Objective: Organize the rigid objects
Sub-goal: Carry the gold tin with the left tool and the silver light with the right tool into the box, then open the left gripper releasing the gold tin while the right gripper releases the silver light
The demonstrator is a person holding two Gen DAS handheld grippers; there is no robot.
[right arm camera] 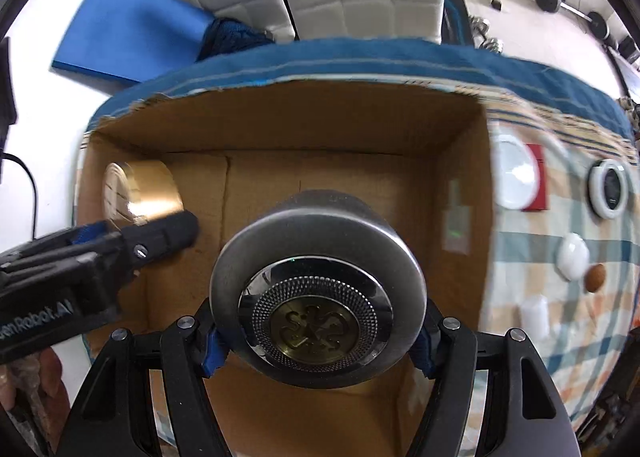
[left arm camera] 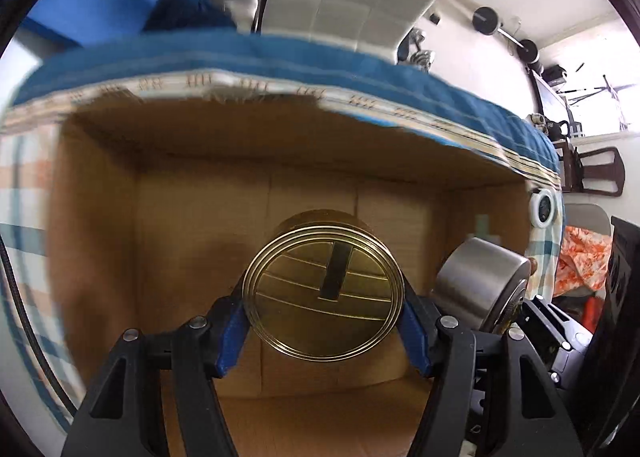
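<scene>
Two tins were up over the open cardboard box (right arm camera: 280, 125)! The gold tin (left arm camera: 324, 289) sat clamped in the left tool (left arm camera: 324, 333), the silver tin (right arm camera: 318, 293) clamped in the right tool (right arm camera: 320, 345), gold to the left of silver. Right of the box, on the checked cloth (right arm camera: 560, 337), lay two white round pieces, one white-ringed disc, one brown egg-shaped thing.

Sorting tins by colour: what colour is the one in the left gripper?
Gold; the tin shows best in the left wrist view, clamped in the left gripper.
</scene>
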